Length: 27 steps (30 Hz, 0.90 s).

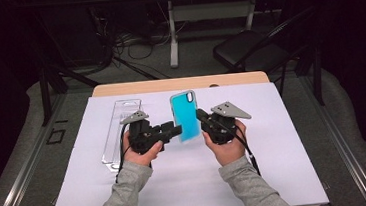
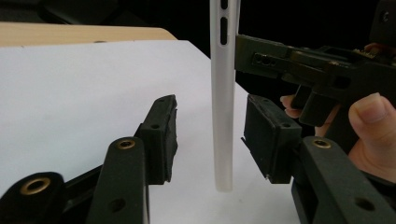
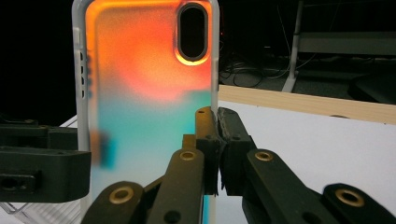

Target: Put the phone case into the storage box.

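From the high view we see a person in grey sleeves working at a wooden table [image 1: 179, 83] covered by a white paper sheet [image 1: 188, 183]. Our right gripper [image 1: 203, 117] holds a translucent plastic phone case, turquoise fading to orange, [image 1: 185, 114] upright above the middle of the sheet, while our left gripper [image 1: 175, 131] reaches toward the case's lower left edge. A clear plastic tray [image 1: 119, 131] lies on the sheet to the left, behind the left hand.

In the left gripper view, we look along our left gripper [image 2: 210, 140] at the case's frosted white edge [image 2: 223, 102], which stands upright between the two black pads [image 2: 163, 135]. Gaps remain on both sides, so the left gripper is not yet clamped on it. The right gripper [image 2: 289, 65] pinches the case higher up.

In the right gripper view, our right gripper [image 3: 218, 140] is clenched on the right edge of the phone case [image 3: 144, 84], below the oval camera cut-out. The left gripper's jaw [image 3: 42, 163] shows at the case's lower left.

We can read no brand, label or writing on any item.
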Available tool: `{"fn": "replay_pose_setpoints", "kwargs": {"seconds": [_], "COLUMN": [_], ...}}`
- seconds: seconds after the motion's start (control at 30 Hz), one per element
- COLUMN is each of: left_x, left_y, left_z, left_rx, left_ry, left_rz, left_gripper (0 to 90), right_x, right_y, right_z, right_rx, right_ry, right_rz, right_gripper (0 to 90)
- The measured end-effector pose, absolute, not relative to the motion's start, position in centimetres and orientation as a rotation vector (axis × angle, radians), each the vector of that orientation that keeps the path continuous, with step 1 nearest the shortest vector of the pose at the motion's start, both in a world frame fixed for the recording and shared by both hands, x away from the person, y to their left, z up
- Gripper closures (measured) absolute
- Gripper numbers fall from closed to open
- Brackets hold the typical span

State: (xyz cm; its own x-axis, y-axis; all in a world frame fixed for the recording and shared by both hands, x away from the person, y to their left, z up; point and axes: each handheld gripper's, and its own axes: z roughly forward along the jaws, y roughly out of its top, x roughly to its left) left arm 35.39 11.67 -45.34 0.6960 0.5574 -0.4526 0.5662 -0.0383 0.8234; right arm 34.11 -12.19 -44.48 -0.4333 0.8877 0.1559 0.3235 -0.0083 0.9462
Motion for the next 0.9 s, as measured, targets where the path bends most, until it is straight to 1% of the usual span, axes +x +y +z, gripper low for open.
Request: {"fn": "replay_pose_setpoints", "kwargs": {"seconds": [0.27,0.6,0.9], "left_x": [35.44,35.58,35.69], "left_y": [11.34,10.89,10.87], "left_z": [-45.79,-46.08,-46.10], "left_rx": [1.693,1.676,1.671], "left_ry": [0.920,0.936,0.949], "left_rz": [-0.010,-0.054,-0.050], "left_gripper": [60.2,66.2,71.7], "right_x": [34.12,34.06,34.00], "right_y": [-12.01,-11.91,-11.82], "right_z": [-44.58,-44.61,-44.65], "right_rx": [1.248,1.244,1.241], "right_ry": [1.772,1.776,1.777], "right_rz": [1.457,1.459,1.464], "right_gripper": [88.0,88.0,88.0]}}
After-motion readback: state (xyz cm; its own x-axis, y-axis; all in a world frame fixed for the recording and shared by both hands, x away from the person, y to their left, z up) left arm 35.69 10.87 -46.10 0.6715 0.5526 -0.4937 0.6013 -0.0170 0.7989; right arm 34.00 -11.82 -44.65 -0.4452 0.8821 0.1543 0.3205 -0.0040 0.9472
